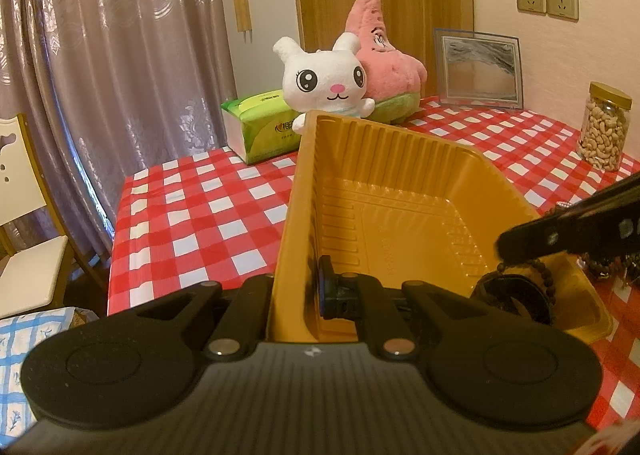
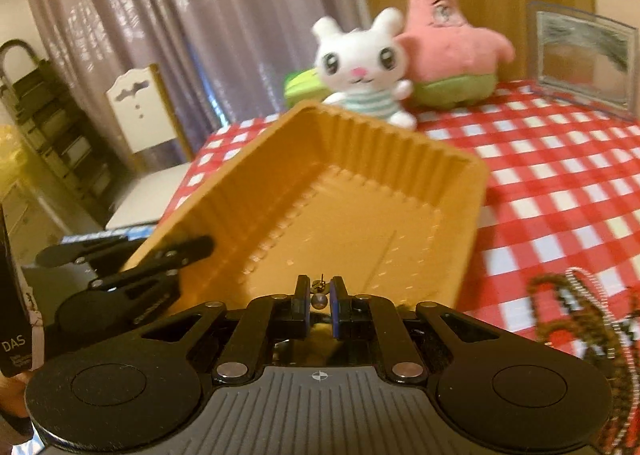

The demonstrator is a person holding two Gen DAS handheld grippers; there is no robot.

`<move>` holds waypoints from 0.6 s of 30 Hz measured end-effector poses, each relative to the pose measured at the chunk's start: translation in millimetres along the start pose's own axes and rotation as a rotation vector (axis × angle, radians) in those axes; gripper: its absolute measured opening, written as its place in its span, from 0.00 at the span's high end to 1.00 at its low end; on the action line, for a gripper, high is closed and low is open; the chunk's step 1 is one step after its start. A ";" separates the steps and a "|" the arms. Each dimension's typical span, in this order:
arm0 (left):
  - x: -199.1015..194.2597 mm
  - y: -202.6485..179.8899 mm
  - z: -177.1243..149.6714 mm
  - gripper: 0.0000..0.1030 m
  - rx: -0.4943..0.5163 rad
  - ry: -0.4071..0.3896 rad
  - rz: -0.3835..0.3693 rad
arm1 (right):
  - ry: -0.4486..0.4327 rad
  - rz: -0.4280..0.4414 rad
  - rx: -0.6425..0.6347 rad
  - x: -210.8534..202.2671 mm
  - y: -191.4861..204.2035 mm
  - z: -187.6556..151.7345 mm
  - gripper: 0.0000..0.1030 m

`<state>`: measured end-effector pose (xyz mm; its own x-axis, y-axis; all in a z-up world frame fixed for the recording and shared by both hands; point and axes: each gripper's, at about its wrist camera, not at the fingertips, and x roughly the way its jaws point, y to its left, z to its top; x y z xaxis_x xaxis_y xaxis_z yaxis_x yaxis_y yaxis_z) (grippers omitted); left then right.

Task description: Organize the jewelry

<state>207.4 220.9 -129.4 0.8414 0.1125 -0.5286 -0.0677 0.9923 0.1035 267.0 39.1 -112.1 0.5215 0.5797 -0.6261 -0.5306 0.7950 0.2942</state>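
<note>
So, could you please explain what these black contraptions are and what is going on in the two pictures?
A person holds two hand-held grippers, each with a camera looking forward along its fingers, so each picture is one gripper's own view. The left gripper is clamped on the wall of a tilted gold plastic tray. The right gripper pinches a small stud earring over the tray. On the red-checked tablecloth sit a white bunny plush, a pink star plush, a tissue pack, a picture frame, a jar of cashews and a heap of beaded jewelry.
</note>
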 end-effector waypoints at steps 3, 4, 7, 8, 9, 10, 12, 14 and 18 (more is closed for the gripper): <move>-0.9 -1.1 -0.2 0.94 0.000 0.001 0.002 | -0.001 0.018 0.002 5.7 3.5 -2.7 0.91; -0.9 -1.1 -0.2 0.94 0.000 0.001 0.002 | -0.007 0.021 0.001 6.9 5.2 -2.4 0.89; -1.2 -1.7 -0.4 0.94 0.003 0.000 0.002 | -0.016 0.027 -0.002 5.6 5.5 -2.8 0.63; -1.2 -1.9 -0.5 0.94 0.004 0.000 0.002 | -0.029 0.031 0.001 2.4 4.9 -3.6 0.57; -1.8 -2.6 -0.9 0.94 0.005 0.000 0.003 | -0.042 0.026 0.000 -1.1 4.4 -4.2 0.52; -1.8 -2.5 -1.0 0.94 0.004 0.000 0.004 | -0.047 0.020 -0.004 -4.1 4.1 -4.9 0.51; -2.8 -2.9 -1.3 0.94 0.002 0.000 0.006 | -0.044 0.015 0.003 -9.4 0.9 -6.3 0.51; -3.1 -3.2 -1.3 0.94 0.003 -0.001 0.007 | -0.043 0.011 0.021 -17.1 -4.0 -9.6 0.51; -4.7 -4.0 -1.6 0.94 0.000 -0.002 0.012 | -0.047 -0.012 0.044 -38.0 -13.9 -21.8 0.51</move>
<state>202.8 216.5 -128.7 0.8413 0.1245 -0.5260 -0.0777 0.9909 0.1101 240.0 2.1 -108.1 0.5588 0.5769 -0.5957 -0.4948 0.8084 0.3188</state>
